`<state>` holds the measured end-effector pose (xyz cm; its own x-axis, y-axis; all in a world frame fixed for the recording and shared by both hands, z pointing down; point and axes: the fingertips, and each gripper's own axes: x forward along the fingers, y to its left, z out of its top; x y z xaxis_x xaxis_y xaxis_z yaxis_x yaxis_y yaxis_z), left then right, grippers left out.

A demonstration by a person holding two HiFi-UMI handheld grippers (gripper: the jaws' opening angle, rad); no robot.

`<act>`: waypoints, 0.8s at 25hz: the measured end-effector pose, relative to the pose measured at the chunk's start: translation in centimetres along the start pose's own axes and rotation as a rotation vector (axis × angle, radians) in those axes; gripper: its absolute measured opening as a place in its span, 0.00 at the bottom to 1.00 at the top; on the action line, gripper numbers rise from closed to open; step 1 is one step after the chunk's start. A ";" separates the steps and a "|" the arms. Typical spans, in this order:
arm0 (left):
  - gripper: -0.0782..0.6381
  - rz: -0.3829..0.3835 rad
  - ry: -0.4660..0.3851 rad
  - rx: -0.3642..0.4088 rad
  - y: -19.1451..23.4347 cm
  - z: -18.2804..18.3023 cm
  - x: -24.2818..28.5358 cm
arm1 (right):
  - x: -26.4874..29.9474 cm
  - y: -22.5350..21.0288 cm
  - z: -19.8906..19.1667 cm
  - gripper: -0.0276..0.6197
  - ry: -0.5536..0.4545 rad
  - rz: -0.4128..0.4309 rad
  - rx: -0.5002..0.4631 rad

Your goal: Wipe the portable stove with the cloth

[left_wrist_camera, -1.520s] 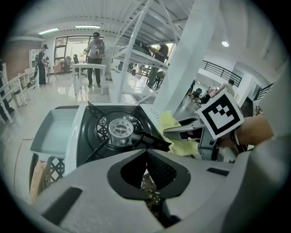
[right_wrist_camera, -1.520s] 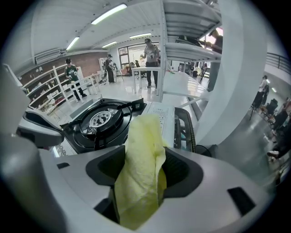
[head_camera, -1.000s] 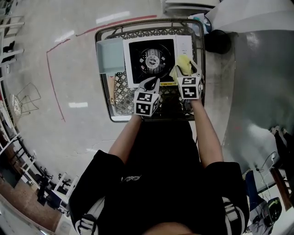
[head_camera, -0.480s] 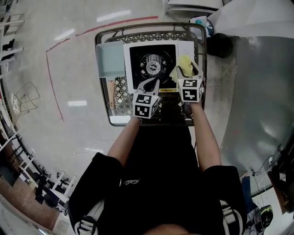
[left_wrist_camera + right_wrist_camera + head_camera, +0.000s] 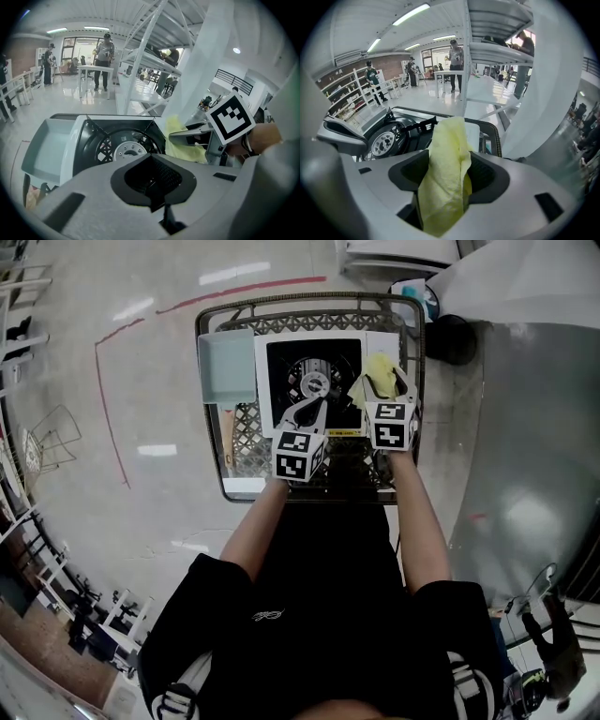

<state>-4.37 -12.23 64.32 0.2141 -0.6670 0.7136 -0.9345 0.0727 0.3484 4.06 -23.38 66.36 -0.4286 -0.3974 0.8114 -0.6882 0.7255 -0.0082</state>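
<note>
The head view looks steeply down from above onto the portable stove [image 5: 312, 381]. Cameras on the left tongs [image 5: 310, 414] and right tongs [image 5: 382, 390] sit close behind their jaws and face the far side. All three views share the burner [image 5: 123, 151].

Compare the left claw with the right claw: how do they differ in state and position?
The left claw is shut and empty; the right claw is shut on the yellow cloth. The left claw is at the near edge of the stove; the right claw is further in, at its right side. Both carry marker cubes and point down toward the stove.
</note>
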 end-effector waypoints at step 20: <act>0.13 -0.007 -0.013 -0.014 -0.2 1.5 1.2 | 2.0 -1.2 2.5 0.45 -0.031 -0.010 0.015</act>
<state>-4.40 -14.17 64.18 0.2169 -0.6773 0.7031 -0.9288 0.0785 0.3621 2.57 -26.42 66.51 -0.4396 -0.4221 0.7928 -0.7010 0.7131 -0.0090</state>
